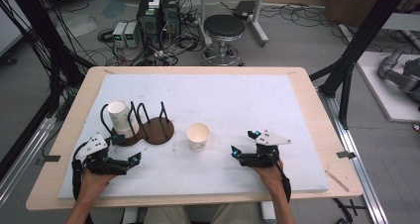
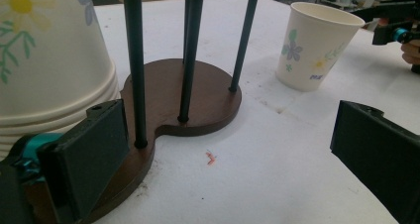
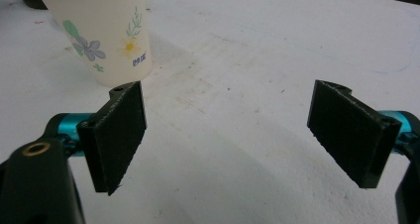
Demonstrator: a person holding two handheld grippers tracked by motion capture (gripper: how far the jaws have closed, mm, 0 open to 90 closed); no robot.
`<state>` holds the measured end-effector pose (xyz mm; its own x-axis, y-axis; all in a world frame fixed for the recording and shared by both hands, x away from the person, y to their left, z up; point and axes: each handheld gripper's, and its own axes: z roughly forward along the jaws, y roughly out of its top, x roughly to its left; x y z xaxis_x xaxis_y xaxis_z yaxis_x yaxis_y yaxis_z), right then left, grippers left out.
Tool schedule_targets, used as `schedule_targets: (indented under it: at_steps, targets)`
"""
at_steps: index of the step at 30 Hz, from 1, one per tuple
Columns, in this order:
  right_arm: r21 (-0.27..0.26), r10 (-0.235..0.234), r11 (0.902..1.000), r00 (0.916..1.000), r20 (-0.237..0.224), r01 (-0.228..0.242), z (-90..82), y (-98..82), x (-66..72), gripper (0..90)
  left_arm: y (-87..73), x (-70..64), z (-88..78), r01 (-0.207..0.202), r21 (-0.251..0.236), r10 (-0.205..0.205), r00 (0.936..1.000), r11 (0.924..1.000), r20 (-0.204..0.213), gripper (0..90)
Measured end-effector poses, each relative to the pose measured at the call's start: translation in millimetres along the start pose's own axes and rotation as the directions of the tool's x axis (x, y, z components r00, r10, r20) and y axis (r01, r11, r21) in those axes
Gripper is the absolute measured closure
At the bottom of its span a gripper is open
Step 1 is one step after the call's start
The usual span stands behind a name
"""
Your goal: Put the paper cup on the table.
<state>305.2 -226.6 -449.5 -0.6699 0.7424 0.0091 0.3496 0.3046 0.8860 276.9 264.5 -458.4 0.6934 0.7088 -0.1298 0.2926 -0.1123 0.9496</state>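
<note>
We hold both grippers released and empty, the left gripper [image 1: 132, 160] just beside the dark wooden rack with black wire hoops [image 1: 161, 131]. The upright floral white paper cup [image 1: 197, 136] stands on the white board between our hands. It looks nearer our right gripper [image 1: 236, 153], ahead and to its left, so we judge that hand better placed to reach it.

**Hands and grippers: present pose**

Left gripper [image 1: 132, 159]: held low over the table's near left part, jaws pointing right and slightly away, spread wide with nothing between them; grey three-cornered plate on top. Left hand [image 1: 94, 177] wrapped around the rear of the body, forearm entering from the bottom edge, black cable alongside the wrist.

Right gripper [image 1: 243, 141]: held low at near right, jaws pointing left and away, spread wide, nothing between the pads [image 3: 119, 137]. Right hand [image 1: 267, 172] gripping from behind, forearm angled in from the bottom edge.
</note>
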Motion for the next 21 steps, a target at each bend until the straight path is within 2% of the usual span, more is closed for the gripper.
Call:
schedule_targets:
  at_steps: [21]
  targets:
    - [-0.004, -0.002, 1.0, 1.0, 0.001, 0.002, 0.2, -0.9, -0.2, 15.5, -0.7, -2.0, -1.5, -0.017, -0.016, 0.017, 0.9997, 0.9997, -0.016, 1.8]
